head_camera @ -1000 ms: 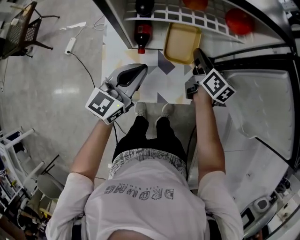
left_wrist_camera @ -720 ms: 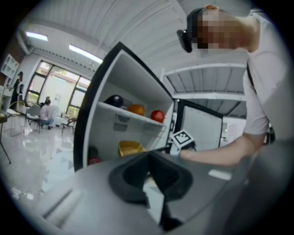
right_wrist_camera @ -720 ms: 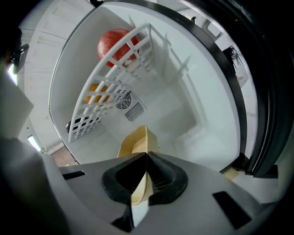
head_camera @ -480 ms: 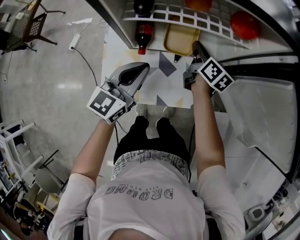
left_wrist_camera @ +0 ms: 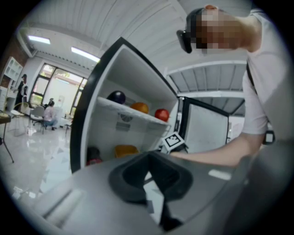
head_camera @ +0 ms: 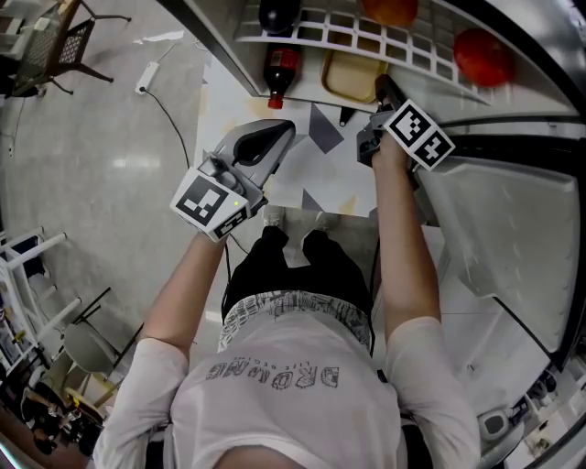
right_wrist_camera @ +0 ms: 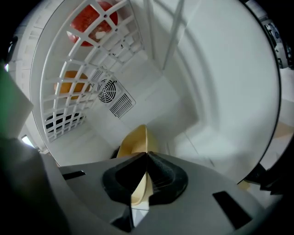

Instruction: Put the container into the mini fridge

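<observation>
The right tongs [head_camera: 381, 90], clamped on the container [head_camera: 351, 77], had pushed it deeper into the fridge [right_wrist_camera: 216, 78]; the left tongs [head_camera: 271, 137] stayed together, empty.

We see three round things in a row on the white wire shelf [head_camera: 320, 32]: a dark one [head_camera: 279, 14] at its left end, an orange one [head_camera: 392, 9] near the middle and a red one [head_camera: 482, 55] toward the right. Under the shelf's left end sits a dark bottle [head_camera: 280, 66] with a red label. On the floor lies a pale mat [head_camera: 320, 156] with grey triangles. Left of the mat, a black cable [head_camera: 176, 137] runs up to a white plug block [head_camera: 145, 81]. A chair [head_camera: 55, 50] stands at the far left.
</observation>
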`<state>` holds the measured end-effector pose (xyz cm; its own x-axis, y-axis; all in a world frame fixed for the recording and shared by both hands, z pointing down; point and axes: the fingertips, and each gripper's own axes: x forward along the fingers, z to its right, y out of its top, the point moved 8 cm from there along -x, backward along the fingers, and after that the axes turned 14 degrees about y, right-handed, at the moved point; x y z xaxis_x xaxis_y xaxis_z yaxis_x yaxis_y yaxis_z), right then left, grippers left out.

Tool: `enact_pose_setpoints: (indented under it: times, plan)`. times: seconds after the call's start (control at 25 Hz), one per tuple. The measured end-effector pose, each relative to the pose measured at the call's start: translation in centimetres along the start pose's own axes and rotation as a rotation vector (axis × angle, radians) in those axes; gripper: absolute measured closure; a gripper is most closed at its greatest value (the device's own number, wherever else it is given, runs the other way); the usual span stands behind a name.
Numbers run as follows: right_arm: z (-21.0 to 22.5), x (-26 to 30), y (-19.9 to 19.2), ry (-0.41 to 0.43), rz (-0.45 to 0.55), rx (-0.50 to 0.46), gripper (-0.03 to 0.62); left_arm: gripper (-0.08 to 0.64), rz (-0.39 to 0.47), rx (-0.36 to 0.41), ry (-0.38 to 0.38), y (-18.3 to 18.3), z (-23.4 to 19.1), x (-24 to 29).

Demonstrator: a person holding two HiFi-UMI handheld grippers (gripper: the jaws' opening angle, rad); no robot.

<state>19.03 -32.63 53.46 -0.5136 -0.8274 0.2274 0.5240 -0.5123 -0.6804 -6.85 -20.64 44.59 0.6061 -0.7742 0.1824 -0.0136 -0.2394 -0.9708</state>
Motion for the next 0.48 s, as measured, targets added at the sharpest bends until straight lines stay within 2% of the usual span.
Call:
enact_pose_setpoints:
  times: [0.28,0.48]
  plan:
    - [0.43,0.75,-0.01,-0.031,-0.004,0.008,0.578,0.555,0.008,-0.006,0.005,0.06,-0.05,0.32]
    - [0.41,1.08,0.05,-0.023,0.002,0.036,0.577,0.555,0.008,-0.005,0.008,0.24,-0.21,0.36]
